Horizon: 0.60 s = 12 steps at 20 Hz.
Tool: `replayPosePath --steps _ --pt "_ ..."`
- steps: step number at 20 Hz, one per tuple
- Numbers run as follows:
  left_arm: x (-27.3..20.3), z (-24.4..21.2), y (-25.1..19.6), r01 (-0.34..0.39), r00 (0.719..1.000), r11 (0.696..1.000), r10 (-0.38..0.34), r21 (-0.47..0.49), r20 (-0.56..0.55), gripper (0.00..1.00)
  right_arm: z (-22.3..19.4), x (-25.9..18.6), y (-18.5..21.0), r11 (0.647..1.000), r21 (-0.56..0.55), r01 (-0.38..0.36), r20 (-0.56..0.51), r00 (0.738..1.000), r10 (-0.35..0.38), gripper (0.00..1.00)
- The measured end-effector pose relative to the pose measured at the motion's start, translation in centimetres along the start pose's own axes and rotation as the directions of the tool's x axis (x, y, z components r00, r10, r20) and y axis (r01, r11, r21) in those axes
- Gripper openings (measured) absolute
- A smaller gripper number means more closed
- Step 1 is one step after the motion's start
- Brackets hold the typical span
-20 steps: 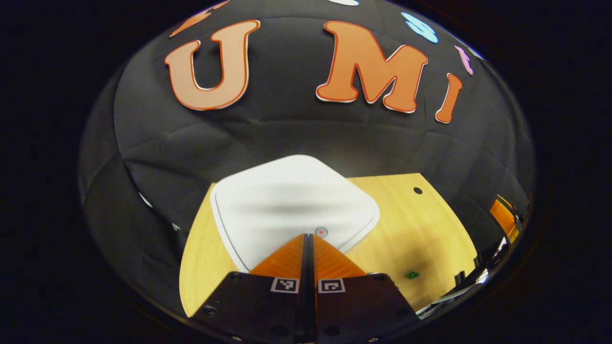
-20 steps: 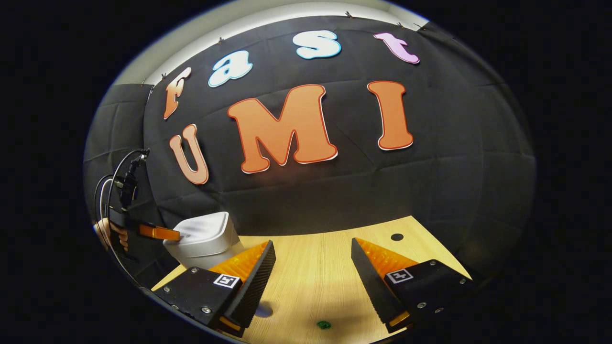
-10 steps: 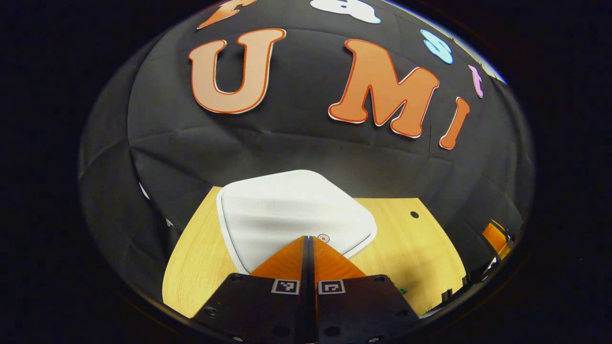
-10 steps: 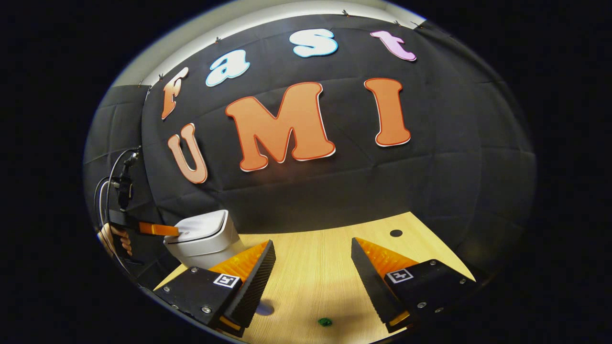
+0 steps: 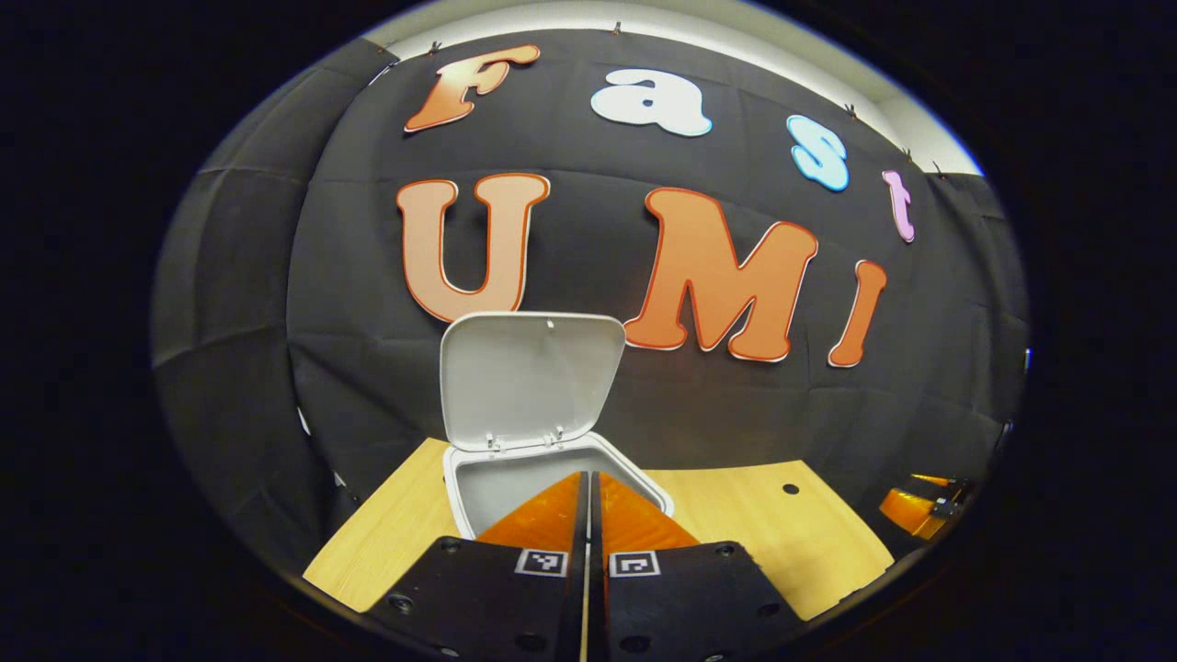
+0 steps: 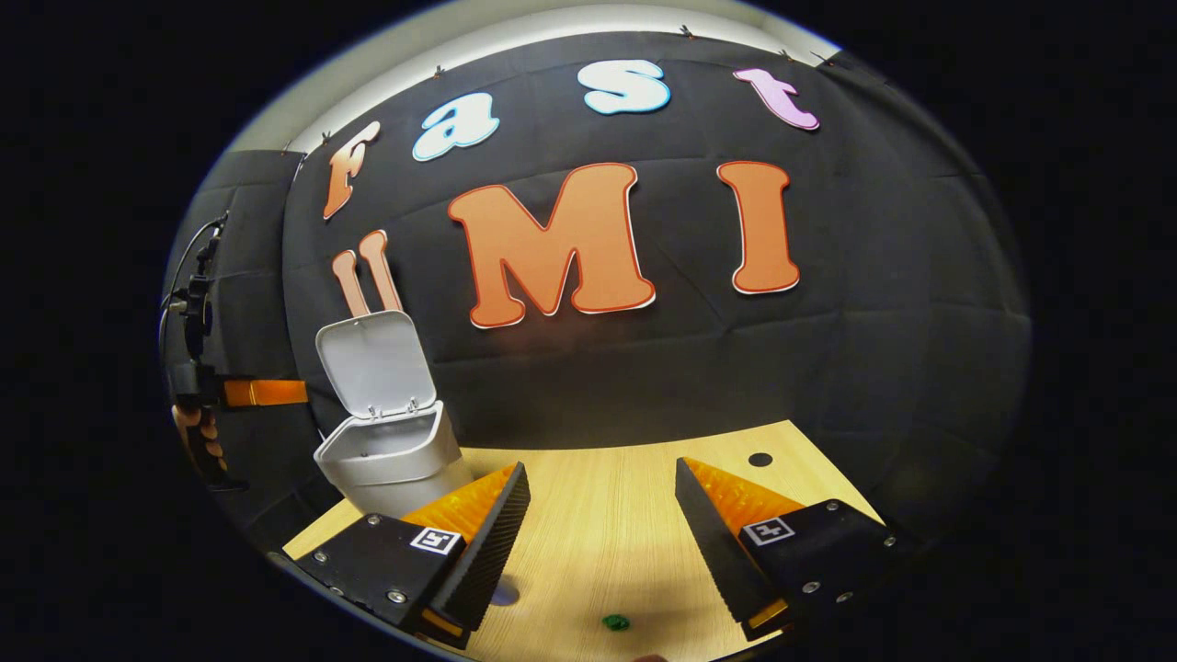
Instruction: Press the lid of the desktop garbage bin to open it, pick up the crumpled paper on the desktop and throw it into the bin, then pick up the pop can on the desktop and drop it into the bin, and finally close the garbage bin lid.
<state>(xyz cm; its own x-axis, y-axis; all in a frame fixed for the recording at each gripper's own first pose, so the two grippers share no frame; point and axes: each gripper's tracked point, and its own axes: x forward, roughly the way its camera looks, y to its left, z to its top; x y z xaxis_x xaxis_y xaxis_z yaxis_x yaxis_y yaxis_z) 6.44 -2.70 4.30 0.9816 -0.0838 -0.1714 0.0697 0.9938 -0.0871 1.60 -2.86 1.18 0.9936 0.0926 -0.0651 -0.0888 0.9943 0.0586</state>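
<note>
Standing upright now, the bin point(image 5: 515, 483) lid point(image 5: 531, 382) has sprung open; left tool point(image 5: 588, 487) together, right tool point(image 6: 602, 501) apart.

Bin point(image 6: 391, 455) lid point(image 6: 375, 363) upright, open; right tool point(image 6: 598, 501) spread wide above table point(image 6: 607, 515).

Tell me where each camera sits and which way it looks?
Left gripper view: rides on the left gripper, shut, just above the open bin, facing its raised lid and the wall.
Right gripper view: rides on the right gripper, open over the table, facing the wall; a hand with the other gripper shows far left.
Both share the bin, lid and table.
</note>
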Motion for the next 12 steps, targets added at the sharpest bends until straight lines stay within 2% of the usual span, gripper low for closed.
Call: replayPosePath --steps 1,2,3,5,6,7,8,9,12 --pt "-0.4 0.2 -0.1 0.001 1.000 1.000 -0.001 -0.009 0.013 0.03 0.1 -0.1 -0.1 1.000 -0.007 0.002 0.001 1.000 -0.002 0.95" --pt "-0.4 0.6 -0.1 -0.002 1.000 1.000 0.003 -0.014 0.030 0.05 0.1 -0.1 -0.1 1.000 -0.009 0.002 0.001 1.000 -0.002 1.00" --pt "-0.6 0.7 -0.2 -0.003 0.999 1.000 0.003 -0.018 0.041 0.05 0.1 -0.2 -0.2 1.000 -0.008 0.003 0.001 1.000 -0.003 0.95" --pt "-1.2 0.8 -0.2 0.005 0.999 0.999 -0.003 -0.032 0.051 0.10 0.1 -0.2 -0.3 1.000 -0.003 0.005 0.000 1.000 -0.005 0.95" --pt "-1.2 0.8 -0.3 0.012 0.998 0.999 -0.010 -0.040 0.056 0.17 0.1 -0.3 -0.3 1.000 -0.003 0.006 0.000 1.000 -0.006 1.00" --pt "-1.4 0.6 -0.3 0.012 0.999 0.999 -0.009 -0.049 0.052 0.24 0.1 -0.3 -0.3 1.000 -0.004 0.006 -0.001 1.000 -0.006 1.00" --pt "-1.5 0.1 -0.5 0.023 0.999 0.998 -0.021 -0.052 0.039 0.32 0.0 -0.3 -0.3 1.000 -0.006 0.005 -0.003 1.000 -0.005 0.95" --pt "-1.5 0.0 -0.7 0.027 0.999 0.998 -0.025 -0.059 0.033 0.34 -0.1 -0.4 -0.2 1.000 -0.009 0.002 -0.005 1.000 -0.002 0.95" --pt "-1.8 -0.2 -0.8 0.036 0.999 0.998 -0.034 -0.046 0.031 0.82 -0.5 -0.4 0.1 1.000 -0.009 -0.010 -0.013 1.000 0.010 0.95"
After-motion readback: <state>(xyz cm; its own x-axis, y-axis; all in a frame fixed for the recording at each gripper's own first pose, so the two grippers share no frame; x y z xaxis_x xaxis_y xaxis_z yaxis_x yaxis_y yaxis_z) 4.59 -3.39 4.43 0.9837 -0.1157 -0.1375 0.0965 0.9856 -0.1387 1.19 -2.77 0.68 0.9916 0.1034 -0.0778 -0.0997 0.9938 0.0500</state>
